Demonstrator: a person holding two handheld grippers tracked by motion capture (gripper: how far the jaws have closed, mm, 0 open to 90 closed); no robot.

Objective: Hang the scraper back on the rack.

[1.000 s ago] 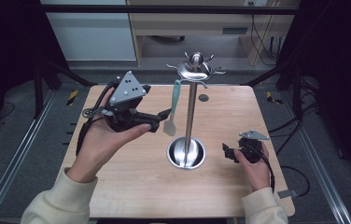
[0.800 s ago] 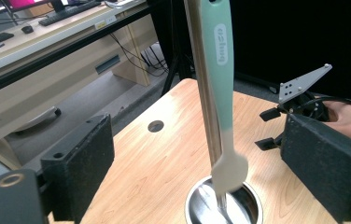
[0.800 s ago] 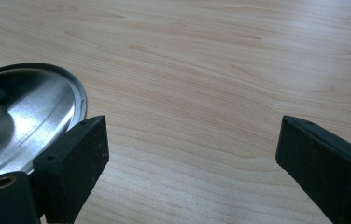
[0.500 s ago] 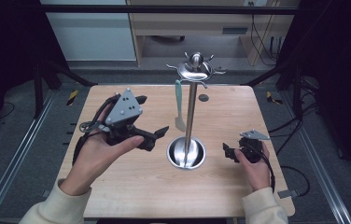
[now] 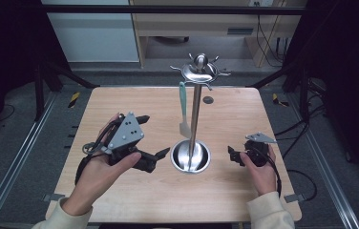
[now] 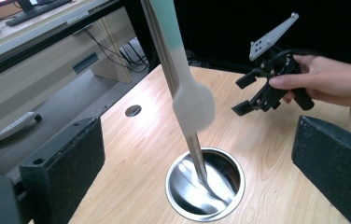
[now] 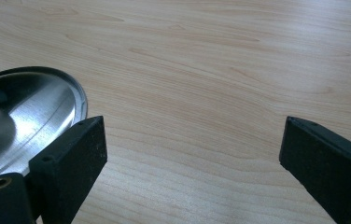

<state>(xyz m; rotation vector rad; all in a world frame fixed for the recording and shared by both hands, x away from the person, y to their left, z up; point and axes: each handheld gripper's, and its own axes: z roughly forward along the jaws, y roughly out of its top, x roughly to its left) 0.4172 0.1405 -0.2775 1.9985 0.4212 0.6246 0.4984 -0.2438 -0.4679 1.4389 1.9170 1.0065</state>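
Two black tools are sitting low over a pale wood-grain tabletop (image 5: 120, 102), one in each of the person's hands. Between them a polished steel stand (image 5: 194, 124) is rising: a thin round pole out of a shallow, mirror-bright dish base (image 5: 190, 157), topped by a small domed cap with curled hooks (image 5: 199, 70) fanning out around it.

From one hook on the left side a spatula (image 5: 183, 110) is hanging straight down beside the pole, its handle matte mint green and its flat blade whitish and rounded, ending above the dish. In the left gripper view it is showing soft and slightly blurred, just in front of the pole, free of both jaws.

Left tool (image 5: 153, 139) is lying just left of the dish, a grey three-cornered plate on top, its blocky jaws standing wide apart after just opening, with nothing between them; the spatula is hanging beyond them, untouched.

Right tool (image 5: 232, 155) is resting close to the dish's right rim, held in the right hand (image 5: 258, 168). Its square, matte jaws are also spread apart over bare wood, with the dish's curved steel edge showing at their left in the right gripper view.

A small dark round hole (image 5: 208, 100) is sitting in the tabletop behind the stand.
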